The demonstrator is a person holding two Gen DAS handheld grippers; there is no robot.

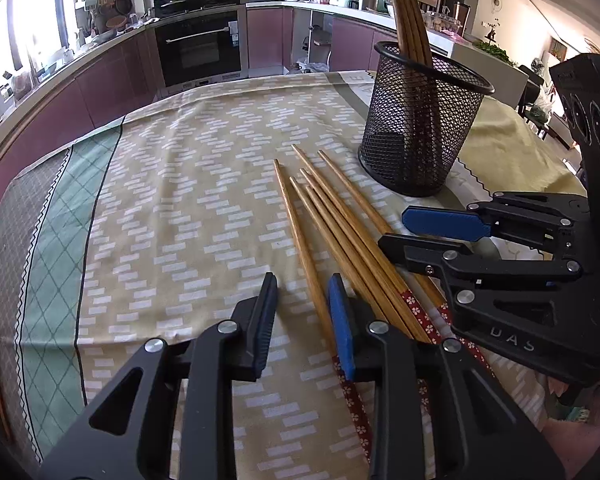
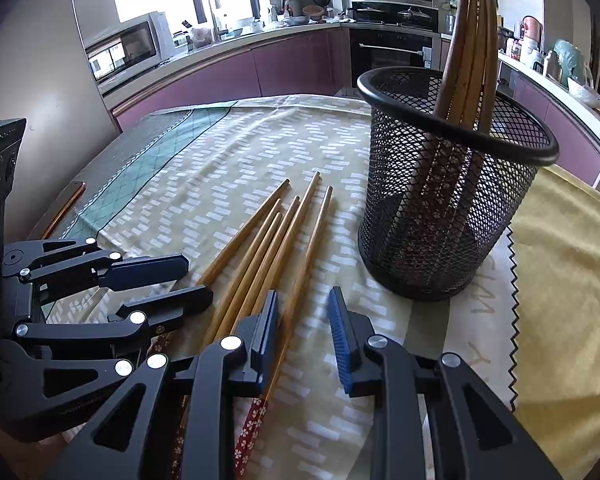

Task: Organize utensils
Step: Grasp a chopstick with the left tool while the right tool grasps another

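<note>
On the left, the left claw [image 1: 304,312] hangs low over the tabletop [image 1: 172,208], its jaws apart and nothing between the pads; its blue pad sits just beside the outermost of the loose chopsticks [image 1: 340,240]. Judging by the layout, the task is partly done.

In the middle lie the loose chopsticks, six as far as I can count, fanned on the patterned cloth with their thin tips pointing away toward the kitchen and their red flowered handles toward the claws. These are what is left to put away.

Further right, the right claw [image 2: 302,316] is also spread open and empty, low over the handle ends; one chopstick runs under its left finger [image 2: 266,332], but nothing is clamped. I judge that a pick-up is being set up, not yet made.

At the far right stands the mesh holder [image 1: 424,120], upright, near the loose tips but apart from them. A few chopsticks [image 2: 470,40] already stand in it, handles down and leaning on the rim, so that share of the job looks finished.
</note>
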